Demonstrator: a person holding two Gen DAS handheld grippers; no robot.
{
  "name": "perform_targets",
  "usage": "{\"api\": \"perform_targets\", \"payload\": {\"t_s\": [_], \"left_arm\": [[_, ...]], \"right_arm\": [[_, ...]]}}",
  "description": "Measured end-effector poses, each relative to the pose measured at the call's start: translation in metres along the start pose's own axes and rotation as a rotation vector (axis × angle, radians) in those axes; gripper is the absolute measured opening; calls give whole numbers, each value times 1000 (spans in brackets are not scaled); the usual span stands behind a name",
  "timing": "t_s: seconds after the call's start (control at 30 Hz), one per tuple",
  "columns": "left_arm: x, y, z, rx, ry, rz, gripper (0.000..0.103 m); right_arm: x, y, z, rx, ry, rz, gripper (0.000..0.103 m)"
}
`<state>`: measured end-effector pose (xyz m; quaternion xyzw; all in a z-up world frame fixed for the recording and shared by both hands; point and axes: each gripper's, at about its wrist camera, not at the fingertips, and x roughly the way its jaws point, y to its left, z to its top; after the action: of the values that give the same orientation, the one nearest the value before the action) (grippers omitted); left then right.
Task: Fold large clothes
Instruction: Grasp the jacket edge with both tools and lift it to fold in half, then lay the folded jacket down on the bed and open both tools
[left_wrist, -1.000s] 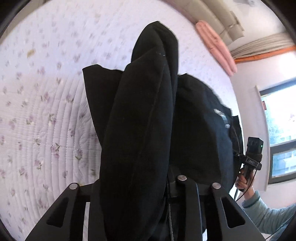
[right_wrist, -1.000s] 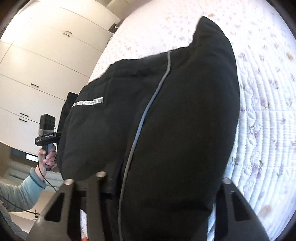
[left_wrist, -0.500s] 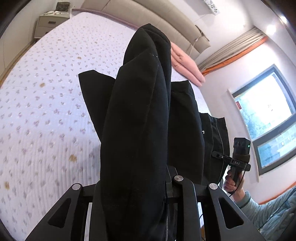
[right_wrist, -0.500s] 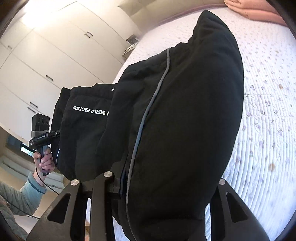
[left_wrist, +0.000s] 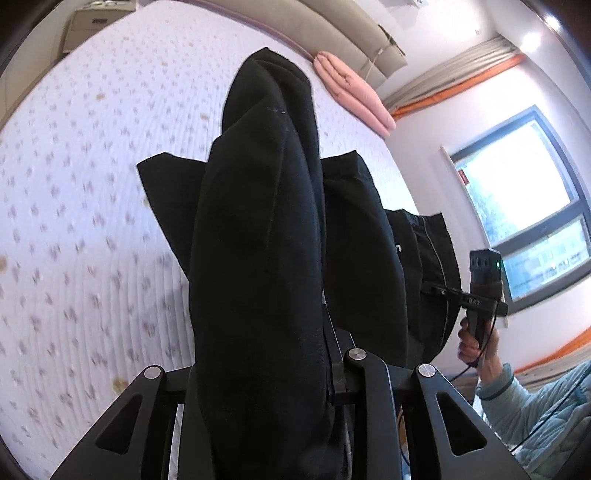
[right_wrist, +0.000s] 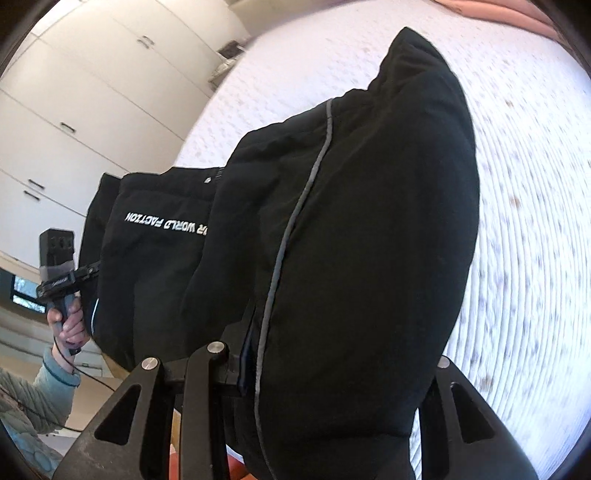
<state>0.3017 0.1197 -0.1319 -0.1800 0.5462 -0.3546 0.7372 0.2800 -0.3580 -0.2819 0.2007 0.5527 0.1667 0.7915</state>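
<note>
A large black garment (left_wrist: 258, 221) with grey piping and white lettering (right_wrist: 166, 223) hangs in the air over the white flowered quilt (left_wrist: 74, 184). In the left wrist view a thick fold runs between my jaws and hides the fingertips. In the right wrist view another bunched fold (right_wrist: 369, 221) fills the jaws in the same way. My right gripper (left_wrist: 437, 290) shows at the garment's right edge, pinching it, a hand on its handle. At the garment's left edge my left gripper (right_wrist: 86, 273) grips the cloth. The garment stretches between the two.
A folded pink blanket (left_wrist: 354, 92) lies by the beige headboard (left_wrist: 314, 26). A nightstand (left_wrist: 92, 22) stands at the bed's far corner, a window (left_wrist: 524, 206) is on the right wall. White wardrobe doors (right_wrist: 92, 92) line the left side. A light blue sleeve (left_wrist: 535, 406) is near.
Both grippers have travelled across the bed and risen a little with the garment in them. The views now take in the headboard, window and wardrobe, and more of the lettered panel shows.
</note>
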Motion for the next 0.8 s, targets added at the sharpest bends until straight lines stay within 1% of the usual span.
{"api": "perform_targets", "payload": {"t_s": [0.07,0.13,0.2,0.23,0.3,0.33,0.37,0.4,0.47,0.5,0.57,0.6,0.63,0.7,0.73,0.8], "left_arm": [[12,12,-17,-14,-2,-13,28],[23,25,-30,-28,-8,-18,28],[27,39,-42,-36,-37,-22,28],[25,51,-48,-67,-58,-59,28],[23,67,-59,-114,-73,-96,28],[24,75,-64,-129,-76,-96,29],[26,80,-67,-136,-80,-90,30],[26,86,-71,-146,-87,-81,31],[26,101,-80,-195,-107,-55,35],[24,107,-84,-230,-117,-62,38],[17,115,-89,-285,-121,-68,50],[14,117,-90,-300,-126,-53,56],[4,118,-95,-310,-161,-8,57],[-15,113,-106,-313,-200,60,58],[-21,106,-110,-304,-200,94,58],[-35,80,-112,-235,-197,211,58]], "right_arm": [[6,-3,-11,2,14,-24,40],[21,-1,-17,-7,36,-47,40],[32,-7,-26,-26,42,-83,40],[34,-12,-29,-26,32,-86,40],[36,-12,-33,-19,17,-78,41],[38,-10,-37,-22,13,-80,42],[37,-7,-39,-27,10,-92,46],[37,-20,-31,-25,7,-103,48],[39,-33,-37,-1,-3,-131,59],[46,-28,-37,18,-8,-144,62],[43,-42,-45,73,-17,-150,65],[41,-46,-48,89,-22,-153,66],[38,-50,-51,109,-23,-154,66],[27,-55,-60,145,-27,-159,67],[19,-57,-65,165,-30,-177,69],[3,-65,-65,172,-41,-233,69]]}}
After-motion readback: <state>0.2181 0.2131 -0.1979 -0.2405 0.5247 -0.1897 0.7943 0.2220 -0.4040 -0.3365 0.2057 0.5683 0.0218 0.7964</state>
